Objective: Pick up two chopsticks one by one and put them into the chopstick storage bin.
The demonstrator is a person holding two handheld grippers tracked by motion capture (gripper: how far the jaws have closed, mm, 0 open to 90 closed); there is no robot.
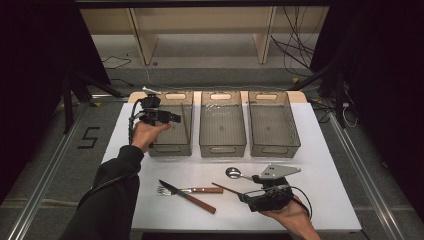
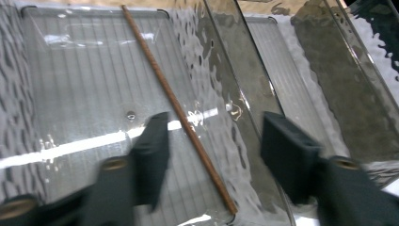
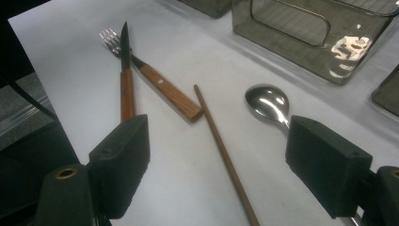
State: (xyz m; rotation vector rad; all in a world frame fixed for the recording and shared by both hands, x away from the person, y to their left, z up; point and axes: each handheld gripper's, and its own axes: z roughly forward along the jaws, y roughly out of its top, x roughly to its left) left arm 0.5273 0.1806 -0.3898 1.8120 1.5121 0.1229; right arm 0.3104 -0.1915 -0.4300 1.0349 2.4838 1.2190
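A thin brown chopstick (image 2: 176, 106) lies in the left bin (image 1: 186, 131). It is long, round and straight, and it runs slantwise across the ribbed floor of the bin, with its near end in a corner. The left tongs (image 1: 161, 116) hang over this bin. Their two black jaws stand apart, one on each side of the stick, and they do not touch it. They hold nothing.

There are three see-through grey bins in a row on the white surface (image 1: 325, 175). The left one has the one chopstick in it. The middle bin (image 1: 222, 145) and the right bin (image 1: 274, 146) look bare inside.

In front of the bins lie four things: one more chopstick (image 3: 223, 155), one shiny spoon (image 3: 268, 102), one fork (image 3: 157, 82) with a wooden handle, and one knife (image 3: 125, 80) with a wooden handle. The knife lies across the fork.

The right tongs (image 3: 216, 165) sit low over the surface, wide open, with the second chopstick lying between the jaws. They hold nothing. That makes two chopsticks in all.
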